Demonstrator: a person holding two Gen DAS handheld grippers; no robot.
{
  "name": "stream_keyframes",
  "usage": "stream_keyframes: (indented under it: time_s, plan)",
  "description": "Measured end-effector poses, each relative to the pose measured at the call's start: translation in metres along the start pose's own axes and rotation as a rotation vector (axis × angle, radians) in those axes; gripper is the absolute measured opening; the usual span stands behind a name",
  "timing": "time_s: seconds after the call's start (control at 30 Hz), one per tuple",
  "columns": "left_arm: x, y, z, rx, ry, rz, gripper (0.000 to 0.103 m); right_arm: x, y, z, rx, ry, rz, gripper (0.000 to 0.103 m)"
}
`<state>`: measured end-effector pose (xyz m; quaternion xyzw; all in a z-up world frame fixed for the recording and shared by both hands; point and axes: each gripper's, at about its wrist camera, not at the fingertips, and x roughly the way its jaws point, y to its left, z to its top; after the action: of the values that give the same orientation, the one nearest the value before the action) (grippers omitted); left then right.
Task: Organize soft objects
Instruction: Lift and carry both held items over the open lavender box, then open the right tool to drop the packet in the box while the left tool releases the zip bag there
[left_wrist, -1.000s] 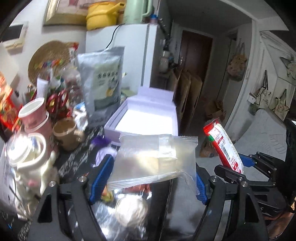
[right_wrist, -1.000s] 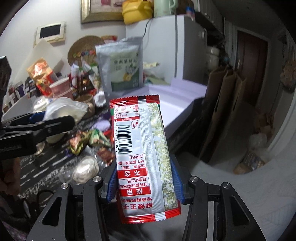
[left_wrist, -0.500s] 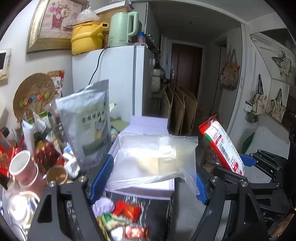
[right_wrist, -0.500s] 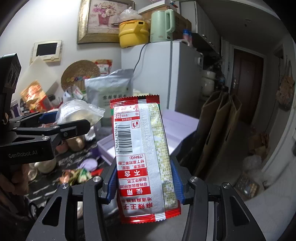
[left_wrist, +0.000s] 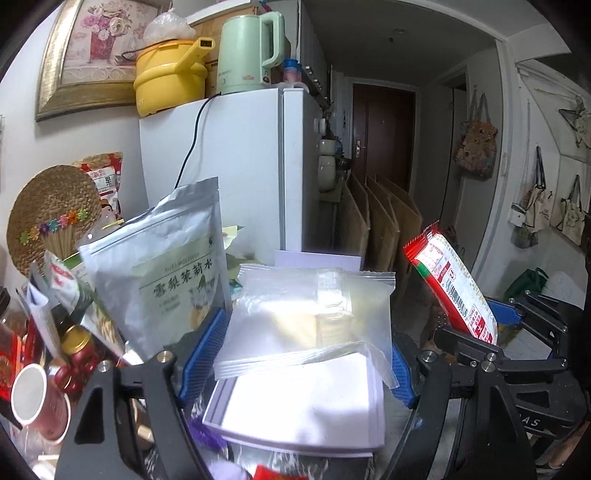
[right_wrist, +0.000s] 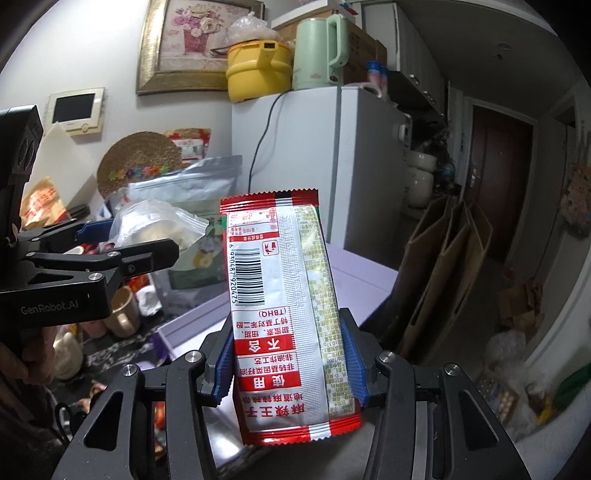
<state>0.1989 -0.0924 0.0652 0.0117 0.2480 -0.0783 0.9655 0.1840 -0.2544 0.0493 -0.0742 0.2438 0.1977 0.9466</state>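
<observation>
A dark, white-veined tabletop (right_wrist: 110, 354) fills the lower left of both views, crowded along its far side with packets, jars and cups. Behind it rises a pale wall with one gold-framed flower picture (left_wrist: 92, 55), one round woven mat (left_wrist: 51, 214) leaning beside a white fridge (left_wrist: 236, 170), and, seen from the right wrist, one small wall panel with a dark screen (right_wrist: 75, 109). On the fridge top stand one yellow pot (left_wrist: 170, 85) and one pale green kettle (left_wrist: 251, 51). To the right a corridor runs to a dark door (left_wrist: 382, 133); three brown paper bags (left_wrist: 380, 225) lean in a row along its wall, and several cloth bags hang on the far right wall.

One open white box (left_wrist: 303, 402) lies on the table's edge, with one tall silver pouch (left_wrist: 162, 269) standing upright just behind its left corner. One pink paper cup (left_wrist: 37, 402) sits at the near left.

Two grippers are in view. The left gripper (left_wrist: 295, 354) pinches one clear plastic bag (left_wrist: 310, 321) between its blue pads, the bag held flat above the open box. The right gripper (right_wrist: 290, 362) clamps one red and white snack packet (right_wrist: 288, 314) by its lower half, upright, in the air to the right of the box and beside the table's edge.
</observation>
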Motion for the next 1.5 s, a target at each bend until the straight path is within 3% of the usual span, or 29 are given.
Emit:
stream_keyframes:
  time_s: [0.47,0.93,1.3,1.4,1.5]
  plan:
    - [0.104,0.007,0.004,0.032,0.14,0.013,0.078,0.088,-0.022,0.016,-0.026,0.086,0.0,0.049]
    - [0.184,0.011,-0.024,0.074,0.313,0.037,0.078,0.162,-0.032,-0.003,-0.007,0.226,0.032,0.05]
    - [0.203,0.025,-0.038,0.047,0.376,0.074,0.079,0.185,-0.035,-0.01,0.032,0.283,0.067,0.053]
    - [0.206,0.029,-0.037,0.021,0.413,0.091,0.08,0.181,-0.035,-0.009,0.028,0.279,0.053,0.068]
    - [0.202,0.031,-0.035,0.003,0.418,0.112,0.081,0.177,-0.034,-0.007,0.022,0.274,0.047,0.068]
